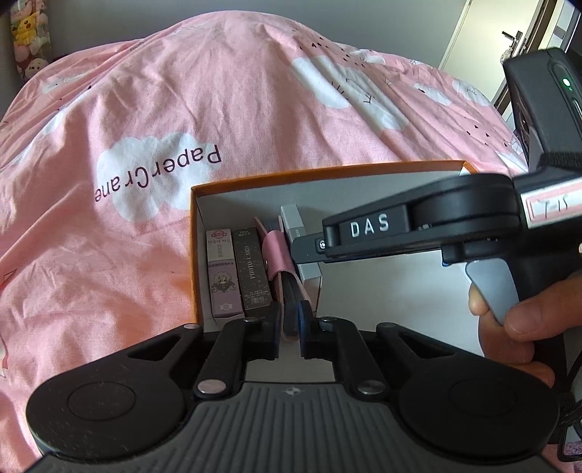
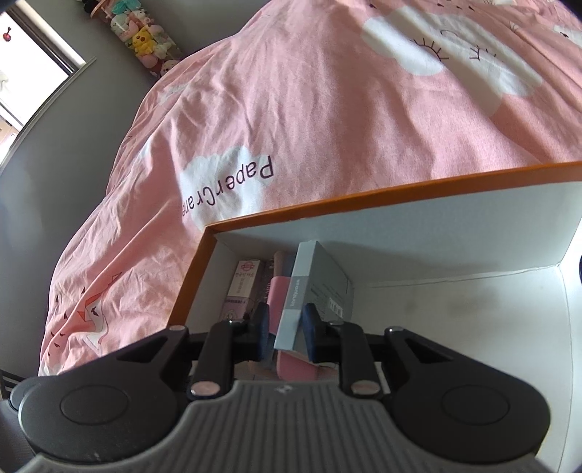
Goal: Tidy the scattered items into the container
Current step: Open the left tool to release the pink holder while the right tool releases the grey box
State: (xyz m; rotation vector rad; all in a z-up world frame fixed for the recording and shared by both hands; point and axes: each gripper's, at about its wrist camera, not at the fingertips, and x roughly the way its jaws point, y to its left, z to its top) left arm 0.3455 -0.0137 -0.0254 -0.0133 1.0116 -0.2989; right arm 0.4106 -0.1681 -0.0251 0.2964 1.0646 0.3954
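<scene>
An orange-rimmed cardboard box (image 1: pixel 192 251) with white inner walls lies on the pink bed cover. Along its left wall stand a lilac card box (image 1: pixel 222 273), a black "PHOTO CARD" box (image 1: pixel 254 271), a pink-sleeved dark item (image 1: pixel 278 251) and a grey box (image 1: pixel 294 222). My left gripper (image 1: pixel 290 327) hangs over the box's near end, its jaws narrowly apart around the pink-sleeved item's near end. My right gripper (image 2: pixel 286 333) is inside the box (image 2: pixel 196 269), shut on the grey box (image 2: pixel 316 276), which stands on edge, tilted. The right gripper's body (image 1: pixel 418 225) crosses the left wrist view.
The pink bed cover (image 1: pixel 182 109) with white cloud prints surrounds the box. The right part of the box floor (image 2: pixel 454 316) is bare. Plush toys (image 2: pixel 142 36) stand by the grey wall at the far left. A door (image 1: pixel 509 32) is at the far right.
</scene>
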